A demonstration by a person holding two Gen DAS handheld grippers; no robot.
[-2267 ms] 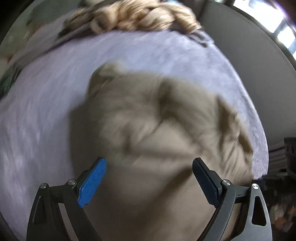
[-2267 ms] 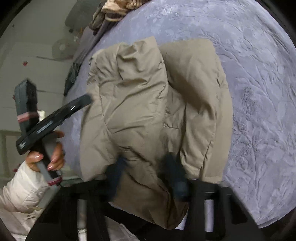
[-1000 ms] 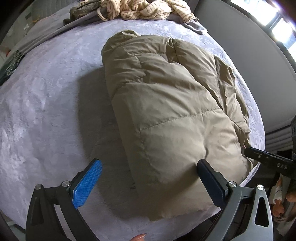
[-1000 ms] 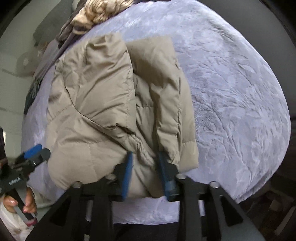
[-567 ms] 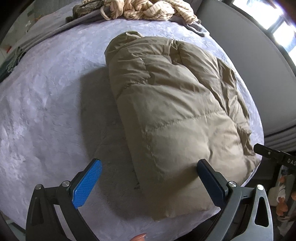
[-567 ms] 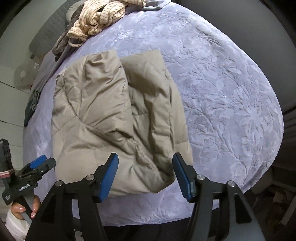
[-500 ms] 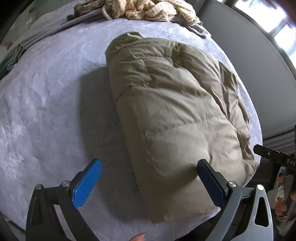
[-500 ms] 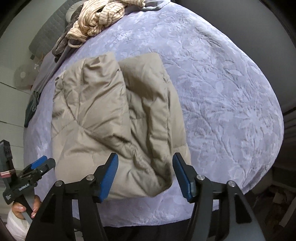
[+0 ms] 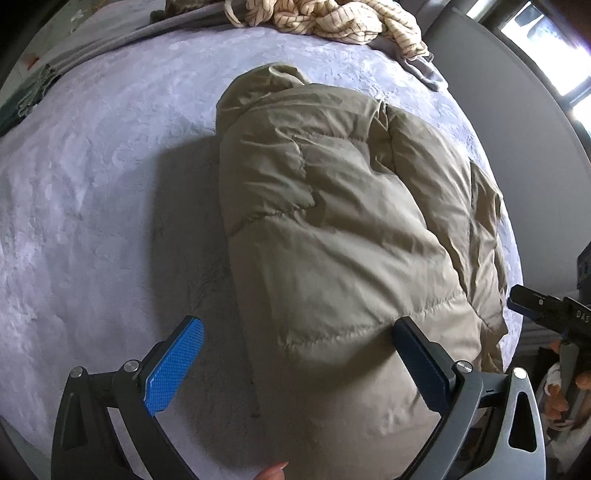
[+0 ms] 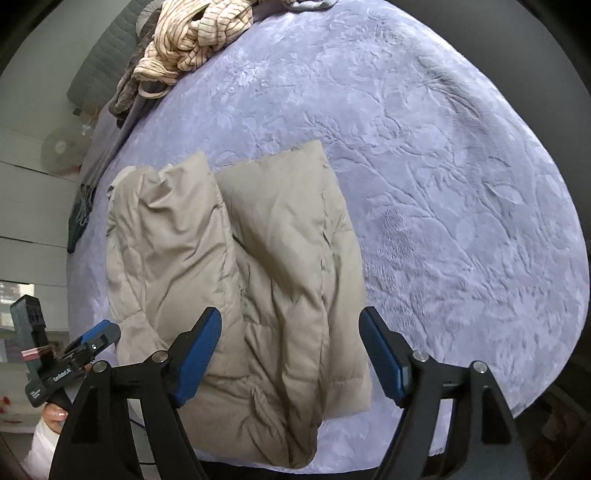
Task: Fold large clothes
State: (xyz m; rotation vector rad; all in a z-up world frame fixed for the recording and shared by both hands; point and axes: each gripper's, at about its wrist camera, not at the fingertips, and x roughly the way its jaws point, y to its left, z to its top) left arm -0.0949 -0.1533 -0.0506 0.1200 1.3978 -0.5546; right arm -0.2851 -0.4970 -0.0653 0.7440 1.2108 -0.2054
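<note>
Right wrist view: the tan puffer jacket [image 10: 236,266] lies on the lavender bedspread [image 10: 443,184], folded into a thick bundle with two padded panels side by side, its near hem at the near edge of the bed. The right gripper [image 10: 290,354] hangs above that hem with its jaws opening; the hem shows between the blue pads, but neither pad presses on it, so nothing is held. Left wrist view: the left gripper [image 9: 295,363] stands spread wide over the bundle's near left corner — one pad over bare bedspread, the other over the padding, no grip. A heap of striped cream clothing [image 9: 325,18] sits at the far end of the bed, well apart from the jacket. Judgement: a lengthwise fold appears to be laid and released, and the work stands between folds. The next move probably calls for both grippers to take the near hem, one toward each corner, and carry it to the far end to halve the bundle — with a firm bite, since the slick, springy filling is likely to slip out or puff open.
</note>
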